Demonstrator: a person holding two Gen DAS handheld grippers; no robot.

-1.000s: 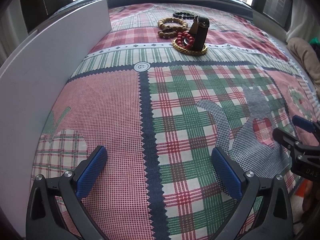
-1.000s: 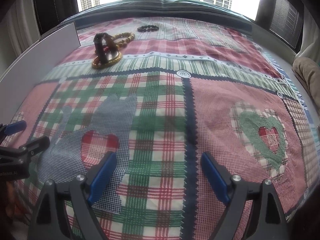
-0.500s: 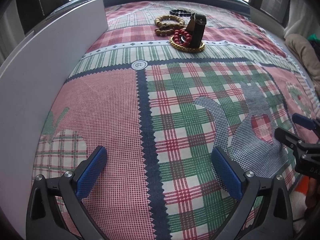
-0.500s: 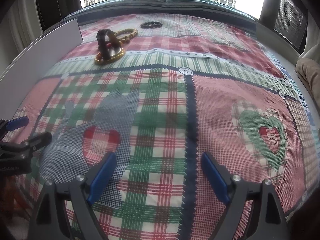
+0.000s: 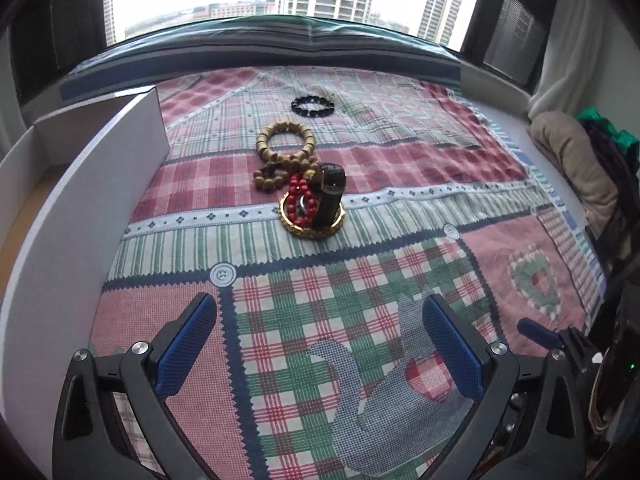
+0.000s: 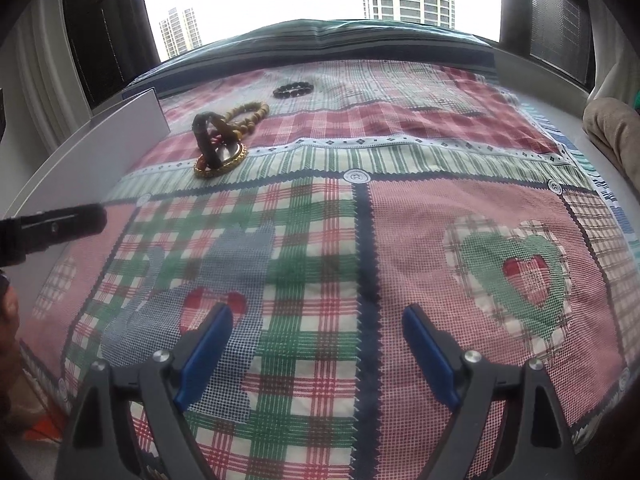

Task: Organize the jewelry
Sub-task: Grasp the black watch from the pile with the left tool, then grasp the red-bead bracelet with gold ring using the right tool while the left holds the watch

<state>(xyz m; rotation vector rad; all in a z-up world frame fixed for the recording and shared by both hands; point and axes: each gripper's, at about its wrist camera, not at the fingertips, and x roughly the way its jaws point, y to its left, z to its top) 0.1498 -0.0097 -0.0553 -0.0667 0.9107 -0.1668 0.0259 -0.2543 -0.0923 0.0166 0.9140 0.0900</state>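
Observation:
A pile of jewelry lies far ahead on the patchwork cloth: a gold bangle point(image 5: 312, 232) point(image 6: 220, 166), a red bead bracelet point(image 5: 299, 196) inside it, a dark band point(image 5: 329, 194) point(image 6: 204, 136) standing on it, and a tan wooden bead string point(image 5: 285, 148) point(image 6: 246, 114) behind. A black bead bracelet point(image 5: 312, 105) point(image 6: 293, 89) lies alone farther back. My left gripper point(image 5: 320, 342) is open and holds nothing, well short of the pile. My right gripper point(image 6: 318, 352) is open too, to the right of the pile. The left gripper's dark finger point(image 6: 56, 226) shows at the right wrist view's left edge.
A white open box point(image 5: 80, 208) point(image 6: 100, 148) runs along the cloth's left side. A beige cushion point(image 5: 572, 164) point(image 6: 612, 128) lies at the right edge. A window ledge and tall buildings are beyond the far edge. The right gripper point(image 5: 556, 340) shows low right in the left wrist view.
Both grippers have risen and tilted up; more of the window shows. The left one moved forward, so the jewelry pile sits nearer and lower in its view. Both stayed open.

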